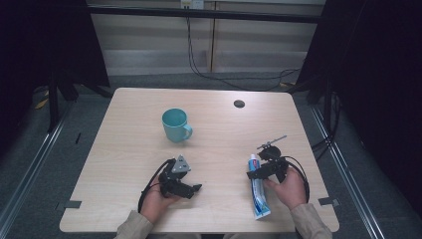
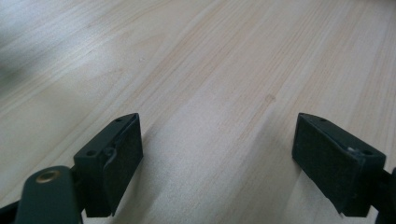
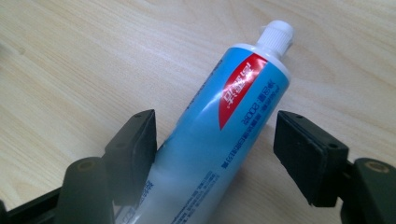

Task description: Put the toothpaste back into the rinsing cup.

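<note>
The toothpaste tube (image 1: 258, 191) lies flat on the tabletop (image 1: 129, 129) near my right front corner, and I take it to be the thing I'm after, since my right tongs (image 1: 255, 172) sit directly over its upper part. In the high view its long axis runs nearly straight away from me, white cap at the far end and flat crimped tail toward the table's near edge, with only a slight lean. In the right gripper view the toothpaste tube (image 3: 219, 140) crosses the frame on a diagonal, cap up and to the right, blue body with a red patch of print just below the shoulder. My right tongs (image 3: 215, 149) are spread wide and straddle it: the left jaw looks to be touching or just beside the tube's side, while the right jaw stands clear with bare wood between. That straddle makes sense to me, as closing across the short width gives a firmer hold than squeezing along the length. My left tongs (image 1: 196, 188) rest low near the front left, held in my left hand (image 1: 158, 200); in the left gripper view those left tongs (image 2: 217, 140) are spread apart with nothing but wood grain between them. A teal mug (image 1: 175, 125) stands upright farther back, well apart from the tube, handle turned toward my right.
</note>
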Demonstrator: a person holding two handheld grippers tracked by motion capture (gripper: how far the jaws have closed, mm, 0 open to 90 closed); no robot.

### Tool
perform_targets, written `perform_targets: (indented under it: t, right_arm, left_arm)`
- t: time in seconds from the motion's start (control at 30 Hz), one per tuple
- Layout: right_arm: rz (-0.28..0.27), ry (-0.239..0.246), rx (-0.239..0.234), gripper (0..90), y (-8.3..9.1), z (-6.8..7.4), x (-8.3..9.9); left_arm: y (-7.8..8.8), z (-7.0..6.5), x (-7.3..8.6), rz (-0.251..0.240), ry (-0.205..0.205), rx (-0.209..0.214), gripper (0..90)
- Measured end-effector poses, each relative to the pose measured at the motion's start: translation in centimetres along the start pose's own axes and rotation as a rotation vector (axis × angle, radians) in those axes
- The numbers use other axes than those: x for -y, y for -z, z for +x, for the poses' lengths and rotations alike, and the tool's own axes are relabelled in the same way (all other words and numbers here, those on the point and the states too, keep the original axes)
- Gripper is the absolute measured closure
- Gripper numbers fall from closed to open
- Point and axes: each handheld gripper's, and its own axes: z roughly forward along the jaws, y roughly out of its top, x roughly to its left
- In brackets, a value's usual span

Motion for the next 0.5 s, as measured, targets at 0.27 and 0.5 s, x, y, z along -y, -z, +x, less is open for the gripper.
perform_targets:
  t: [0.27,0.5]
  right_arm:
    - [0.014,-0.016,0.001,31.4,-0.43,0.04,-0.09]
    - [0.006,-0.016,0.001,33.3,-0.91,-0.09,0.1]
  left_arm:
    - [0.01,0.0,0.0,0.001,0.0,0.0,16.0]
    - [0.01,0.0,0.0,0.001,0.001,-0.001,16.0]
